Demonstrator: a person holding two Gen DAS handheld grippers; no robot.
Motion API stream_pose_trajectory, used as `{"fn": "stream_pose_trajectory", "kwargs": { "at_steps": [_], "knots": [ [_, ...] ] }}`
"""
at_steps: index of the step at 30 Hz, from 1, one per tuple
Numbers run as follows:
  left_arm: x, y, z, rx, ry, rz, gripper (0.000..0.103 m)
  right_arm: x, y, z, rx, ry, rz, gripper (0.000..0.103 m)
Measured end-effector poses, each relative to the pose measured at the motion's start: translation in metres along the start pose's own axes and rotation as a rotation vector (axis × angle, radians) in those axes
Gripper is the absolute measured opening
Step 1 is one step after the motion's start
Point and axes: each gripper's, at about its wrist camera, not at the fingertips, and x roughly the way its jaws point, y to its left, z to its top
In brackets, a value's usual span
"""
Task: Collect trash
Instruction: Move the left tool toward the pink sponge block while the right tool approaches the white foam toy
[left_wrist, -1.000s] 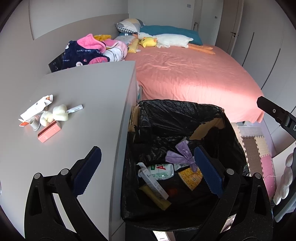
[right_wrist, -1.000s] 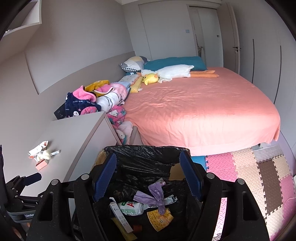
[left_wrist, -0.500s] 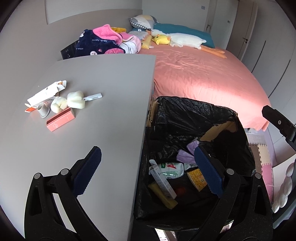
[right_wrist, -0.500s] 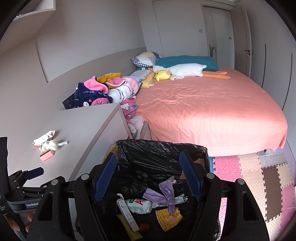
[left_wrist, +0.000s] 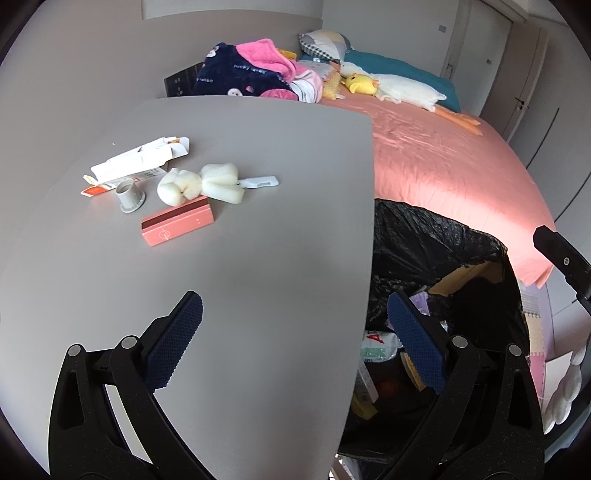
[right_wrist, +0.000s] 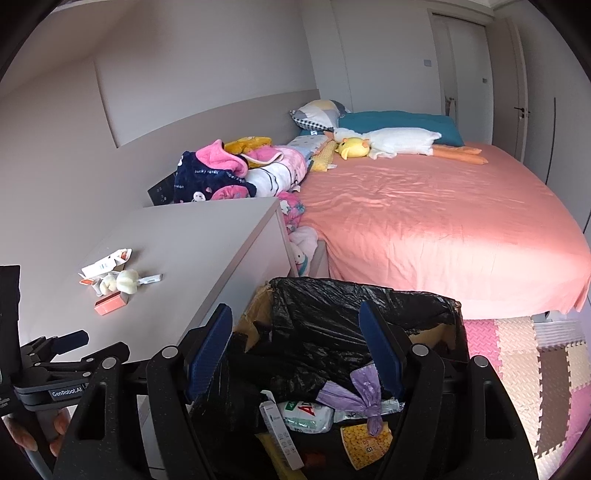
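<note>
the trash still to collect sits in a small cluster on the grey bench (left_wrist: 258, 258), on the side far from the black-lined trash bin (left_wrist: 436, 258): a pink box (left_wrist: 177, 226) nearest the left gripper (left_wrist: 295, 339), just behind it a grey cap (left_wrist: 130, 192) and white cotton wads (left_wrist: 207, 182), behind those a flattened white carton (left_wrist: 140, 160), and a thin white plastic strip (left_wrist: 258, 182) on the bin side of the wads. all of it looks light; the box seems stiff enough to pinch across its narrow sides, the wads are soft and should compress, and the strip lies flat, so it may slip. the left gripper's jaws stand apart and empty above the bench edge; the right gripper (right_wrist: 295, 350) hangs over the bin, jaws apart, holding nothing. the left wrist view separates the cluster's pieces, while the right wrist view shows the bin's contents, including a knotted purple bag (right_wrist: 360, 393) and a wipes packet (right_wrist: 306, 415).
</note>
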Motion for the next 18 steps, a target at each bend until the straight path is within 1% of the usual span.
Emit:
{"fn": "stream_pose_trajectory", "kwargs": {
  "at_steps": [2, 6, 11, 14, 17, 18],
  "knots": [
    [0.001, 0.008, 0.002, -0.011, -0.004, 0.016, 0.097, 0.005, 0.005, 0.001, -0.007, 0.002, 0.01, 0.072],
    [0.008, 0.026, 0.004, -0.047, 0.005, 0.023, 0.097, 0.014, 0.018, 0.004, -0.024, 0.003, 0.031, 0.072],
    [0.017, 0.051, 0.008, -0.107, 0.002, 0.059, 0.097, 0.024, 0.029, 0.003, -0.04, -0.021, 0.057, 0.072],
    [0.023, 0.063, 0.014, -0.131, 0.002, 0.095, 0.097, 0.034, 0.037, 0.003, -0.061, -0.021, 0.069, 0.072],
    [0.032, 0.074, 0.021, -0.155, 0.017, 0.155, 0.097, 0.044, 0.043, 0.005, -0.072, -0.008, 0.079, 0.072],
    [0.034, 0.077, 0.023, -0.159, 0.019, 0.161, 0.097, 0.048, 0.045, 0.005, -0.073, -0.003, 0.083, 0.072]
  ]
}}
